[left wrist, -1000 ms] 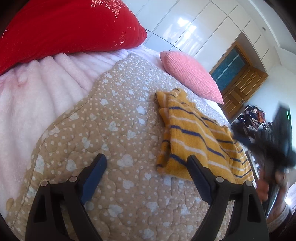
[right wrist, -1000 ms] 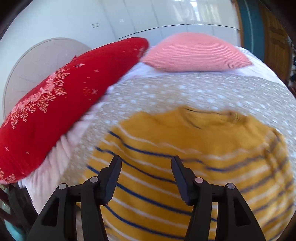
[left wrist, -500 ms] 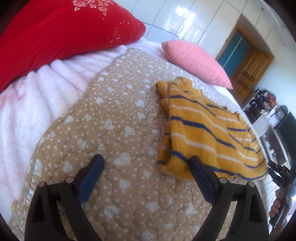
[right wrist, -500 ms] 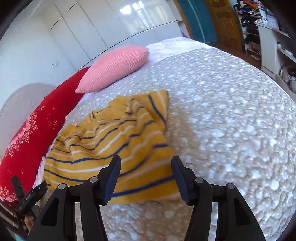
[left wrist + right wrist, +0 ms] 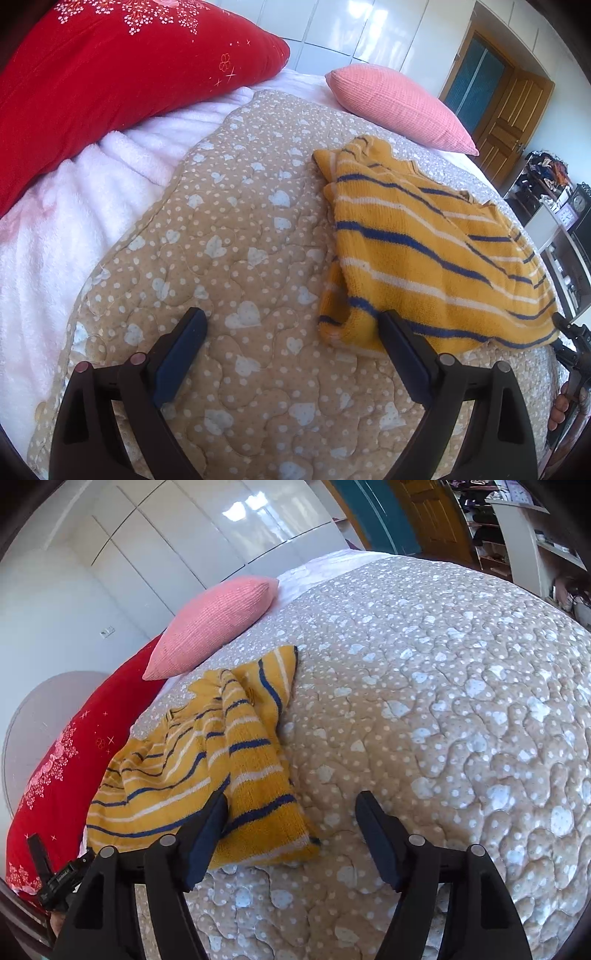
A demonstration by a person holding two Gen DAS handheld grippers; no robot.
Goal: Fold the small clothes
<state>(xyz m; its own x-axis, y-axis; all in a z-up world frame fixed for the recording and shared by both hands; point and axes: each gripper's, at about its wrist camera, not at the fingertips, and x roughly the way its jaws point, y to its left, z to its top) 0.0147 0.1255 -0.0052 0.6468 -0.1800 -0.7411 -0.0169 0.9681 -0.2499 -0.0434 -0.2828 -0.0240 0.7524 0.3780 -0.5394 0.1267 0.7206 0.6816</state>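
Observation:
A small mustard-yellow sweater with blue and white stripes lies folded over on the tan dotted quilt. My left gripper is open and empty, low over the quilt, its right finger at the sweater's near corner. In the right wrist view the sweater lies at the left with a sleeve strip folded across it. My right gripper is open and empty, its left finger over the sweater's near edge.
A red embroidered pillow and a pink pillow lie at the bed's head, with a white fleece blanket beside the quilt. A wooden door and shelves stand beyond the bed.
My right gripper has pulled back off the sweater and swung to its side, open throughout. My left gripper has shifted slightly. The sweater now lies folded narrower.

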